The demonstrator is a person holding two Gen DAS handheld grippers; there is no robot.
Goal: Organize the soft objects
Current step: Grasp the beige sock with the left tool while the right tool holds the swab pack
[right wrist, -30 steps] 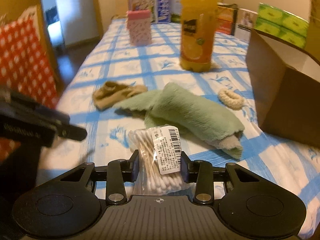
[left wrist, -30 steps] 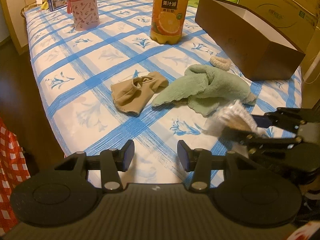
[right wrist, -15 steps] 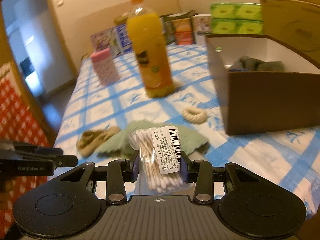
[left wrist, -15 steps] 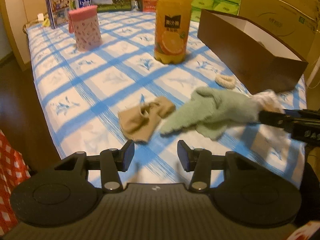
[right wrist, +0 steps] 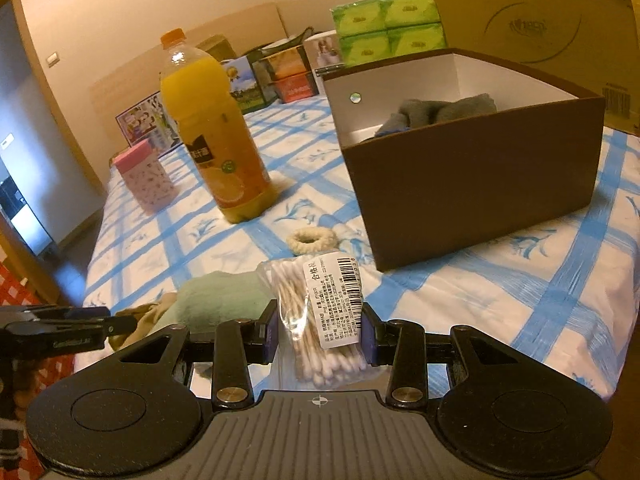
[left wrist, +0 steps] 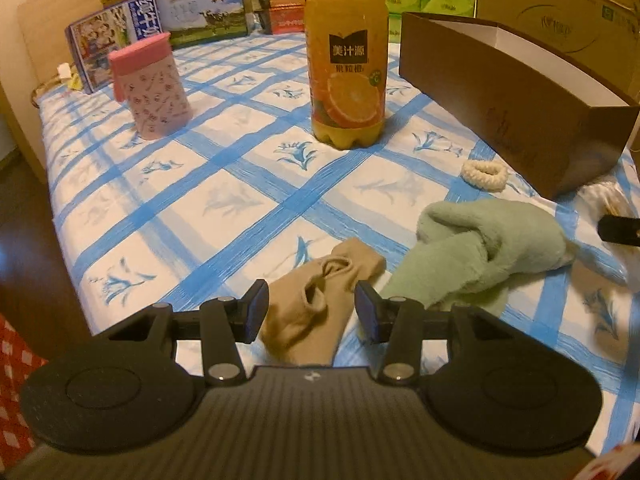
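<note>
A tan sock (left wrist: 340,268) lies crumpled on the blue-checked tablecloth (left wrist: 224,184). My left gripper (left wrist: 311,312) stands open over the sock's near end, with one finger on each side and neither pad pressing it. A green towel (left wrist: 480,248) lies just right of the sock, and a cream scrunchie (left wrist: 484,174) lies beyond it. My right gripper (right wrist: 320,330) is shut on a clear bag of cotton swabs (right wrist: 320,312), held above the table in front of the brown box (right wrist: 472,184). Grey socks (right wrist: 440,112) lie inside the box.
An orange juice bottle (left wrist: 346,60) and a pink patterned cup (left wrist: 154,88) stand behind the soft things. Cartons and green tissue packs (right wrist: 388,24) line the far edge. A large cardboard box (right wrist: 532,12) stands behind the brown box. The table's near edge drops to a dark floor (left wrist: 28,240).
My left gripper has moved forward until the tan sock lies between its fingers. My right gripper has carried the swab bag toward the brown box and rolled, so the box's inside shows.
</note>
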